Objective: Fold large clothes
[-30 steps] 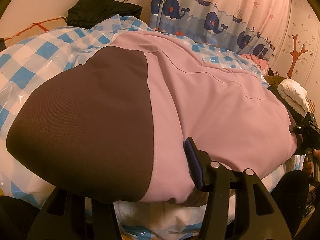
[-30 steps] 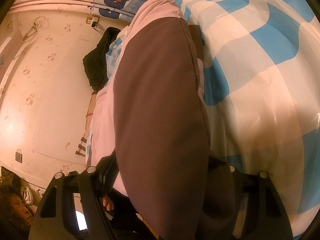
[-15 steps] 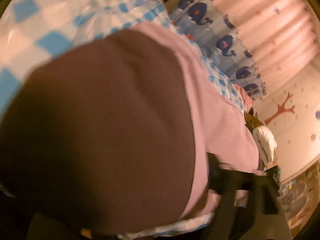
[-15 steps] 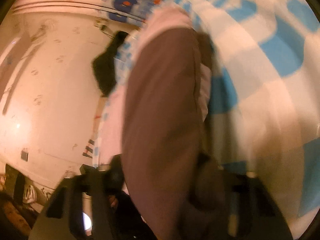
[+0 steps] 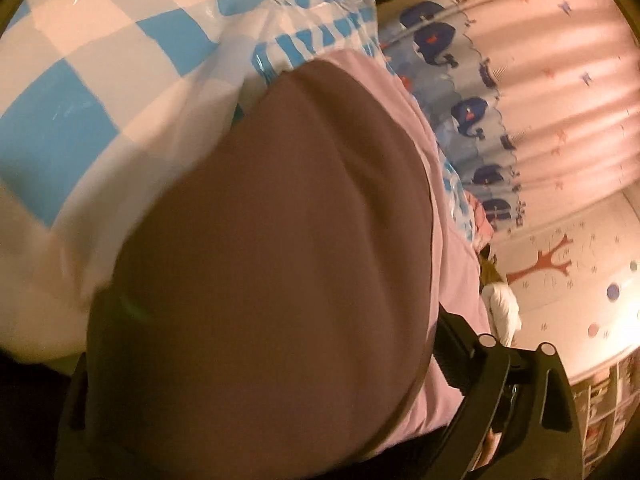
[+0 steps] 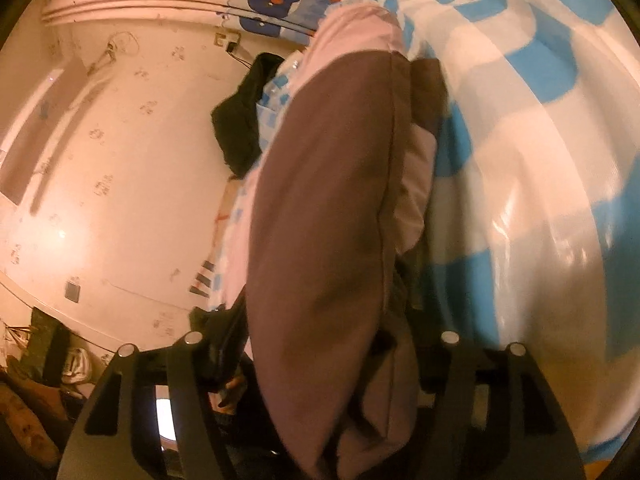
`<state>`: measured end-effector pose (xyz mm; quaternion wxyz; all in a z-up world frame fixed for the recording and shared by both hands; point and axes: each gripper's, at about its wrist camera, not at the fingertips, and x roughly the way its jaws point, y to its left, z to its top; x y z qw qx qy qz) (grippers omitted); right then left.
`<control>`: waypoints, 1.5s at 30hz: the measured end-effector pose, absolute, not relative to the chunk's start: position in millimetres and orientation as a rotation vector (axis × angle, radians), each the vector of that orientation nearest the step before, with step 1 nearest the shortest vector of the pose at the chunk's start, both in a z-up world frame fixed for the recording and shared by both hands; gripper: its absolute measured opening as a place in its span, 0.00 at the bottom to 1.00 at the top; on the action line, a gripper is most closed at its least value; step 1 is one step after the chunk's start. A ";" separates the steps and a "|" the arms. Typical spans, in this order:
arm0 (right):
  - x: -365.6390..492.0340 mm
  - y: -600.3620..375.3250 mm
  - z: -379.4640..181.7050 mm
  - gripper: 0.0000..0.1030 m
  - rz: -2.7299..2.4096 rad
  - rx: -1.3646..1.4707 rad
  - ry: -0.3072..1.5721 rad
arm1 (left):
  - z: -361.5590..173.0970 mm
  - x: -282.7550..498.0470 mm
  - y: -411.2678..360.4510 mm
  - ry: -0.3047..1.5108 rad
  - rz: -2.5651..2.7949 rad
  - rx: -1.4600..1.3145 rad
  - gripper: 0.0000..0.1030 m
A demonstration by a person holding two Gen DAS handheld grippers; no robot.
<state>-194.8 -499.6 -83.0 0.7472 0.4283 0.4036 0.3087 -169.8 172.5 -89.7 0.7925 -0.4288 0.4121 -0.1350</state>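
Both grippers, left (image 5: 280, 364) and right (image 6: 320, 344), have just been opening, soft brown-pink garment (image 5: 272, 264) between the jaws; glossy checked sheet (image 5: 80, 112) beneath.

Warm orange indoor light, dim overall, heavy fisheye bend with black vignette at corners, motion blur in both views, glare streaks on glossy checked plastic sheet (image 6: 532, 216), bright patch on wall (image 6: 60, 236), brown cloth (image 5: 272, 280) dark and soft, lower frame in shadow
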 end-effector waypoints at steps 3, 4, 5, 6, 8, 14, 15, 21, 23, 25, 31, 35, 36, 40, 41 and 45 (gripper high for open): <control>-198.5 -501.4 -68.1 0.45 0.655 0.916 0.821 | -76.6 -168.1 158.5 0.854 -0.260 -0.852 0.55; -203.5 -502.0 -62.2 0.44 0.650 0.897 0.801 | -59.6 -174.8 145.5 0.830 -0.266 -0.752 0.49; -210.0 -504.4 -59.3 0.43 0.654 0.893 0.786 | -50.9 -179.7 139.0 0.816 -0.276 -0.702 0.48; -217.3 -512.7 -61.6 0.43 0.655 0.906 0.783 | -45.4 -184.9 134.6 0.810 -0.293 -0.669 0.48; -222.5 -524.1 -73.7 0.43 0.632 0.929 0.807 | -53.7 -193.3 135.6 0.839 -0.345 -0.684 0.62; -249.3 -571.1 -75.7 0.62 0.528 1.047 0.695 | -91.1 -193.2 168.2 0.880 -0.288 -0.911 0.89; -252.1 -578.8 -63.0 0.66 0.470 1.026 0.646 | -90.3 -191.5 169.9 0.876 -0.282 -0.914 0.90; -188.5 -492.9 52.1 0.81 0.385 0.531 0.567 | -97.6 -180.4 177.9 0.850 -0.217 -0.985 0.92; -139.0 -441.9 48.7 0.81 0.367 0.365 0.642 | -92.4 -181.8 173.8 0.821 -0.230 -0.963 0.88; -91.6 -414.0 12.6 0.81 0.302 0.260 0.755 | -83.4 -188.6 168.5 0.787 -0.246 -0.891 0.66; -42.9 -411.5 -45.0 0.82 0.212 0.238 0.870 | -80.1 -202.6 170.3 0.769 -0.286 -0.855 0.59; -56.4 -364.6 9.9 0.83 0.249 0.114 0.719 | -95.7 -203.5 177.3 0.783 -0.216 -0.949 0.89; -50.8 -348.6 14.7 0.84 0.261 0.072 0.716 | -98.7 -200.1 177.0 0.783 -0.217 -0.962 0.89; 11.5 -287.8 -13.4 0.86 0.242 -0.055 0.819 | -95.7 -188.5 174.1 0.755 -0.221 -0.956 0.89; 32.5 -277.2 -35.3 0.91 0.211 -0.095 0.877 | -93.4 -186.7 174.3 0.750 -0.227 -0.951 0.88; 73.6 -263.9 -72.9 0.94 0.182 -0.119 0.996 | -82.9 -181.9 174.3 0.734 -0.243 -0.949 0.88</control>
